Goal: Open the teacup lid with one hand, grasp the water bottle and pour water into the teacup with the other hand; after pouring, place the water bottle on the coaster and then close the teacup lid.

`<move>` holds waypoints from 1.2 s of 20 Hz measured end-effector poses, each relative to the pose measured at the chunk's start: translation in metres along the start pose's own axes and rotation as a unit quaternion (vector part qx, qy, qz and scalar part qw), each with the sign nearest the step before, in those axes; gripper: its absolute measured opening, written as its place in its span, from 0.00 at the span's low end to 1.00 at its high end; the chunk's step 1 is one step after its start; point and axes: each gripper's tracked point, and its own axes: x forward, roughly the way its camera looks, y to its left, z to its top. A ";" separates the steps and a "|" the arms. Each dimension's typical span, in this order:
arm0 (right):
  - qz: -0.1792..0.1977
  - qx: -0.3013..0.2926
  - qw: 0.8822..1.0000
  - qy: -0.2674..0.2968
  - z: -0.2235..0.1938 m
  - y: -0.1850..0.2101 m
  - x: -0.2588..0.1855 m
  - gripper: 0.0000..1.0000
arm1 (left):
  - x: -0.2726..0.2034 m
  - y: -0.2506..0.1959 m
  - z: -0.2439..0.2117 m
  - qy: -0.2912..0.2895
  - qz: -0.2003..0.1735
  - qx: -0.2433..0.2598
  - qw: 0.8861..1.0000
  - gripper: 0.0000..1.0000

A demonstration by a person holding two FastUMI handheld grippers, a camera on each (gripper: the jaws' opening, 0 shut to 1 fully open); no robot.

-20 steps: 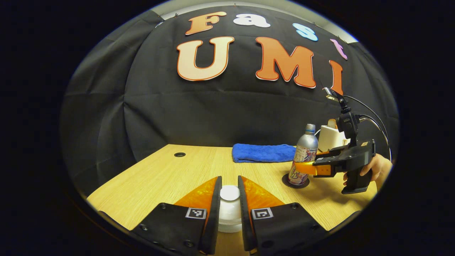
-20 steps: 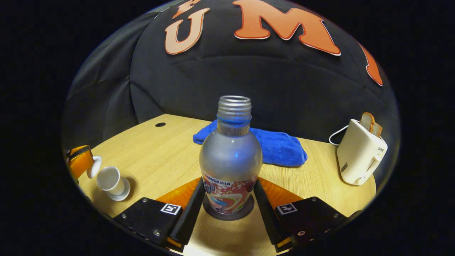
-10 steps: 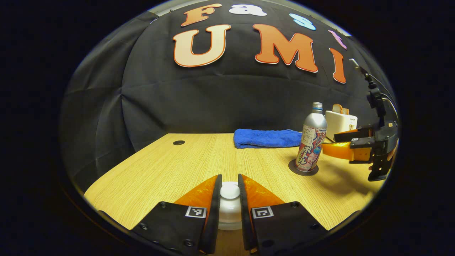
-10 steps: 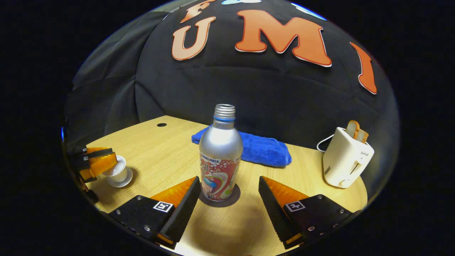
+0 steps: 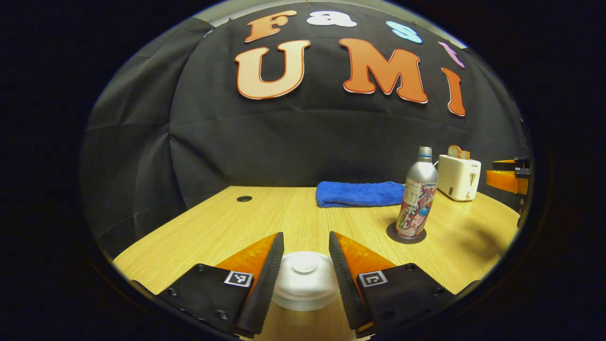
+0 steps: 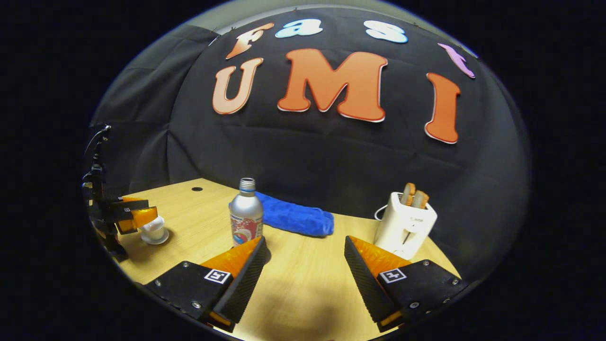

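Left gripper view, left gripper (image 5: 305, 258) fingers spread beside teacup lid (image 5: 305, 274), right gripper (image 6: 303, 265) fingers spread, bottle (image 5: 417, 199) label illegible.

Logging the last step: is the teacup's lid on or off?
On: the lid sits on the teacup between the open left gripper fingers.

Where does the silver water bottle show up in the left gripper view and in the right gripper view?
Left gripper view: the silver water bottle stands right of centre on its dark round coaster.
Right gripper view: it stands left of centre.
Shared landmark: the folded blue towel just behind the bottle.
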 end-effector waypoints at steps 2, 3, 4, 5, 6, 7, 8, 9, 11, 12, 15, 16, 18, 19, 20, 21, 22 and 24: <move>-0.016 -0.003 1.000 -0.018 0.005 -0.026 -0.017 0.98 | -0.008 -0.010 0.016 -0.022 0.014 -0.003 1.000 0.72; -0.025 -0.006 0.999 -0.033 0.009 -0.039 -0.028 0.98 | -0.013 -0.024 0.028 -0.038 0.012 -0.007 0.999 0.75; -0.034 -0.009 0.998 -0.052 0.017 -0.055 -0.038 0.98 | -0.019 -0.042 0.040 -0.054 0.007 -0.009 0.998 0.78; -0.045 -0.012 0.997 -0.069 0.019 -0.072 -0.049 0.98 | -0.024 -0.064 0.051 -0.073 0.002 -0.009 0.997 0.79; -0.055 -0.012 0.995 -0.079 0.019 -0.090 -0.059 0.98 | -0.031 -0.089 0.060 -0.091 -0.007 -0.007 0.996 0.88; -0.064 -0.012 0.994 -0.085 0.015 -0.109 -0.067 0.98 | -0.038 -0.116 0.067 -0.109 -0.015 -0.005 0.994 0.91; -0.076 -0.012 0.993 -0.087 0.010 -0.129 -0.074 0.98 | -0.046 -0.146 0.073 -0.125 -0.026 -0.005 0.992 0.95; -0.088 -0.014 0.992 -0.087 0.005 -0.151 -0.080 0.99 | -0.051 -0.177 0.077 -0.138 -0.036 -0.008 0.990 0.93; -0.116 -0.020 0.990 -0.080 -0.012 -0.193 -0.092 0.99 | -0.060 -0.242 0.079 -0.151 -0.064 -0.017 0.986 0.96; -0.128 -0.024 0.988 -0.080 -0.018 -0.215 -0.099 0.99 | -0.066 -0.274 0.079 -0.154 -0.077 -0.022 0.985 0.96; -0.153 -0.038 0.984 -0.086 -0.031 -0.273 -0.109 0.99 | -0.080 -0.357 0.081 -0.160 -0.101 -0.044 0.981 0.96; -0.151 -0.035 0.984 -0.082 -0.038 -0.289 -0.109 0.99 | -0.083 -0.381 0.080 -0.162 -0.101 -0.052 0.980 0.97; -0.143 -0.026 0.986 -0.079 -0.052 -0.314 -0.108 0.99 | -0.089 -0.429 0.079 -0.160 -0.098 -0.076 0.979 0.97; -0.139 -0.024 0.986 -0.089 -0.055 -0.325 -0.105 0.99 | -0.092 -0.451 0.077 -0.158 -0.094 -0.089 0.979 0.97; -0.138 -0.020 0.985 -0.103 -0.054 -0.336 -0.101 0.99 | -0.093 -0.470 0.077 -0.161 -0.082 -0.098 0.979 0.97; -0.138 -0.013 0.984 -0.111 -0.057 -0.345 -0.099 0.99 | -0.093 -0.486 0.075 -0.159 -0.069 -0.105 0.979 0.97; -0.138 -0.005 0.984 -0.114 -0.062 -0.355 -0.091 0.99 | -0.093 -0.505 0.075 -0.165 -0.059 -0.109 0.978 0.97; -0.142 0.003 0.984 -0.106 -0.079 -0.368 -0.075 0.99 | -0.090 -0.541 0.069 -0.164 -0.048 -0.098 0.980 0.99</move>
